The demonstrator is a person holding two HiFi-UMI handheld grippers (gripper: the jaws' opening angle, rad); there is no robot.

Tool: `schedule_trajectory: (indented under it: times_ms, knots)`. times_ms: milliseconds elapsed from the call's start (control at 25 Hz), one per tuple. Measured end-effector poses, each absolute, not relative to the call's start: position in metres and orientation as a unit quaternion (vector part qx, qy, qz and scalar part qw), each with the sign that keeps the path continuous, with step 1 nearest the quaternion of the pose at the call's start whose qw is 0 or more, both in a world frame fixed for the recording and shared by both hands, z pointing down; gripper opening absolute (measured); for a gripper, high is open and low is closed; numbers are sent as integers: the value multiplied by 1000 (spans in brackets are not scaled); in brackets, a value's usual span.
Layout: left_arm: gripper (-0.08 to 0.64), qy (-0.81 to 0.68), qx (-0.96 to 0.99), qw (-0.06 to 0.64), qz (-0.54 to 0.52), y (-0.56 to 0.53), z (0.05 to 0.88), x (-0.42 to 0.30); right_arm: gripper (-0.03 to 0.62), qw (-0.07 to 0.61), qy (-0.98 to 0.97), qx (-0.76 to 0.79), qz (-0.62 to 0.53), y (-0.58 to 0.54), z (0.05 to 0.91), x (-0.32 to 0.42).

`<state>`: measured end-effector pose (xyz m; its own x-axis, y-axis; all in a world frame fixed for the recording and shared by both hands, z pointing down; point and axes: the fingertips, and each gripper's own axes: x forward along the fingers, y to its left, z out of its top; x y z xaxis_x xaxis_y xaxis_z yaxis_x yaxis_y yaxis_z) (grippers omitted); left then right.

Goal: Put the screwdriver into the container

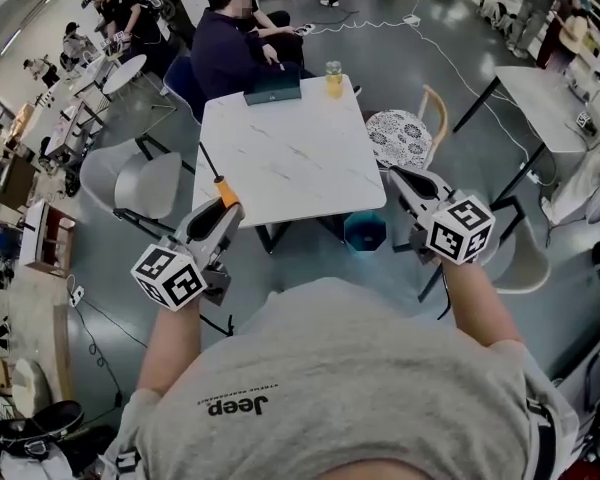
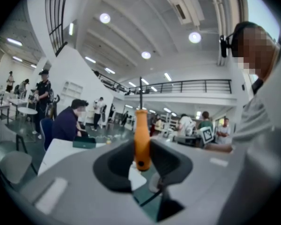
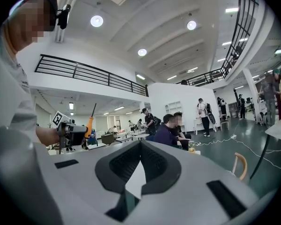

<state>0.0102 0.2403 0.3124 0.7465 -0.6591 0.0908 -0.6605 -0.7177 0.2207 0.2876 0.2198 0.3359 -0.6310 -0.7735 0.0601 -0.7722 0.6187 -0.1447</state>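
Observation:
An orange-handled screwdriver [image 1: 224, 190] with a thin dark shaft stands upright between the jaws of my left gripper [image 1: 225, 214], held over the floor just left of the white marble table [image 1: 280, 158]. In the left gripper view the pads press on both sides of the handle [image 2: 141, 139], so this gripper [image 2: 141, 144] is shut on it. A dark green box [image 1: 273, 90] lies at the table's far edge. My right gripper [image 1: 396, 176] hangs off the table's right corner, shut and empty [image 3: 140, 146]. In its view the left gripper [image 3: 72, 132] shows with the screwdriver [image 3: 89, 125].
A cup of yellow drink [image 1: 333, 77] stands beside the green box. A person [image 1: 225, 48] sits at the table's far side. A blue bin [image 1: 365, 233] sits under the near edge. A patterned chair [image 1: 405, 136] is to the right and a grey chair [image 1: 145, 183] to the left.

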Motion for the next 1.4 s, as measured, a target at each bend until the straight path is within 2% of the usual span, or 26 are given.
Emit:
schedule_trajectory:
  times_ms: [440,960,1400]
  knots:
    - [114,-320,937,138,-10,152,335,-26,9,-6,897,-438,-60,147,337,240]
    - [114,-236,962,138,7,-45,345,-149,9,-20,865,-496,-70,-29,331,95]
    - [114,-211,964,159,4,-142,368,-183,9,-57,846,-523,-87,-121,342,66]
